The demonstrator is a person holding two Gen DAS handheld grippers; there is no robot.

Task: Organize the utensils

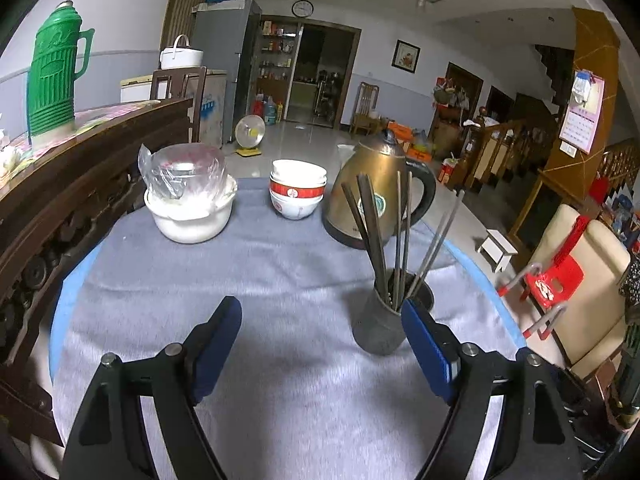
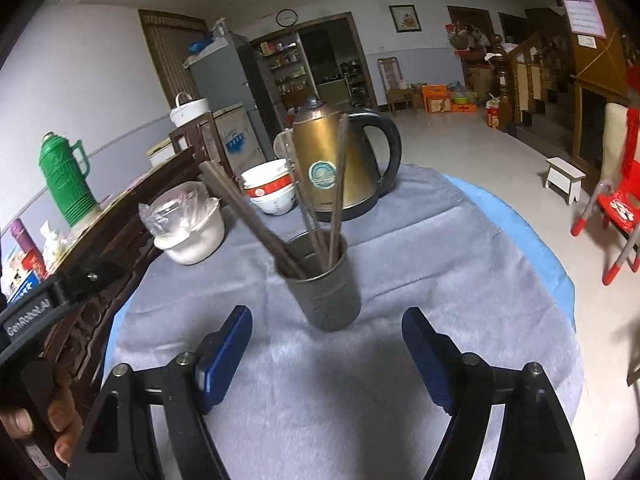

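holder: a dark metal cup [image 2: 324, 280] stands upright on the grey cloth [image 2: 400, 240], nearer than the kettle and a bit right of the table's middle.
chopsticks: several pairs [image 2: 256, 220] already stand in the cup, leaning apart in a loose fan, some left, some right; in the left wrist view [image 1: 370, 220] the bunch reads the same, thin metal ones tilting right.
left gripper: [image 1: 322, 320] jaws spread wide, nothing between the blue pads; the cup [image 1: 384, 320] sits just beside its right pad, whether touching i cannot tell.
right gripper: [image 2: 326, 336] also gaping wide and empty, the cup just beyond its tips and centred between them.
loose utensils: none that i can see lying on the cloth in either view.
done so far: judging by the bare cloth and the full cup, the chopsticks look gathered; both hands seem to have let go.
left to do: little, i'd say; perhaps straightening the fan or nudging the cup into place.
other things: stacked bowls [image 1: 298, 192], a white pot [image 1: 190, 216] under plastic wrap and a brass-coloured kettle [image 1: 372, 196] sit along the far side, apart from the cup.
risk: the right pad of the left gripper is close enough to tip the cup.
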